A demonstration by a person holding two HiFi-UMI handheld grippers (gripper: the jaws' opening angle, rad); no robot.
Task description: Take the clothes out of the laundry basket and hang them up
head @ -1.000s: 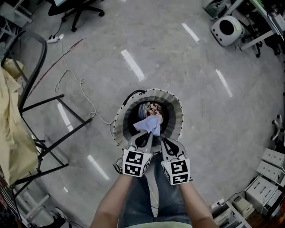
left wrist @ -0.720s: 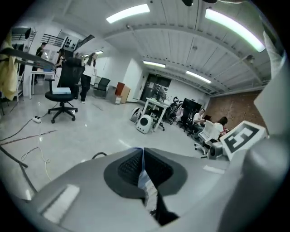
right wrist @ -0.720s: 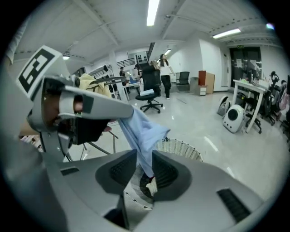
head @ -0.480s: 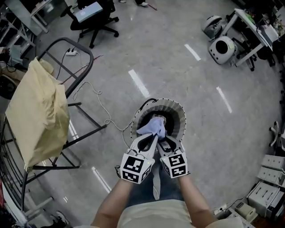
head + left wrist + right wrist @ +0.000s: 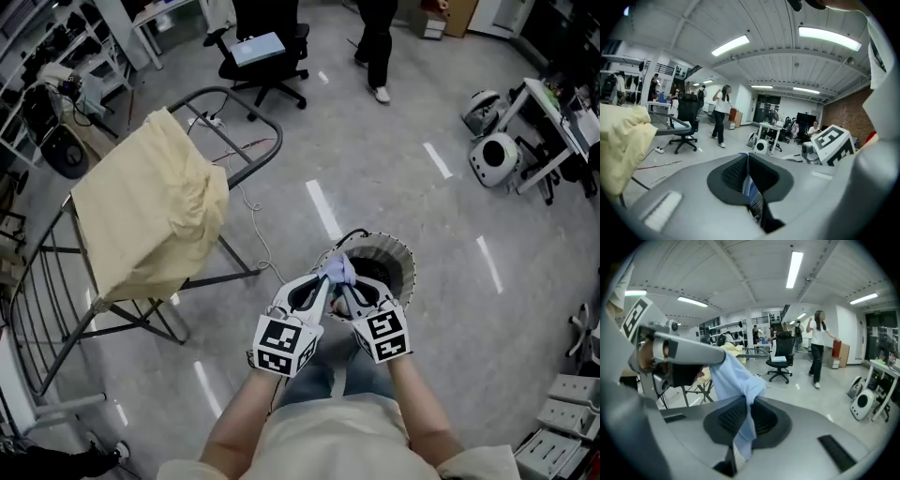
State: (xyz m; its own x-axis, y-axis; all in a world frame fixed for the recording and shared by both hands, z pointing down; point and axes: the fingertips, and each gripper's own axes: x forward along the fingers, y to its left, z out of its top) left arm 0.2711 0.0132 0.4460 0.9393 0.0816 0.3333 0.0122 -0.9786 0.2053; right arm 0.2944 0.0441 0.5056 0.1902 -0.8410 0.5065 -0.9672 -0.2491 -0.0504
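Lift the light-blue garment (image 5: 337,269) well clear of the laundry basket (image 5: 401,255) before spreading. Bunched small for now, just above the rim, nipped from both sides. Pinched in the left gripper (image 5: 322,279), shut tight on a thin fold; caught too in the right gripper (image 5: 347,289), closing on a thicker wad. Slide the two apart along one edge to find the width. Long axis probably straight down from the pinch, loose tail toward the basket; no collar or front visible. Then carry left to the drying rack (image 5: 246,103) and spread it beside the yellow cloth (image 5: 150,206).
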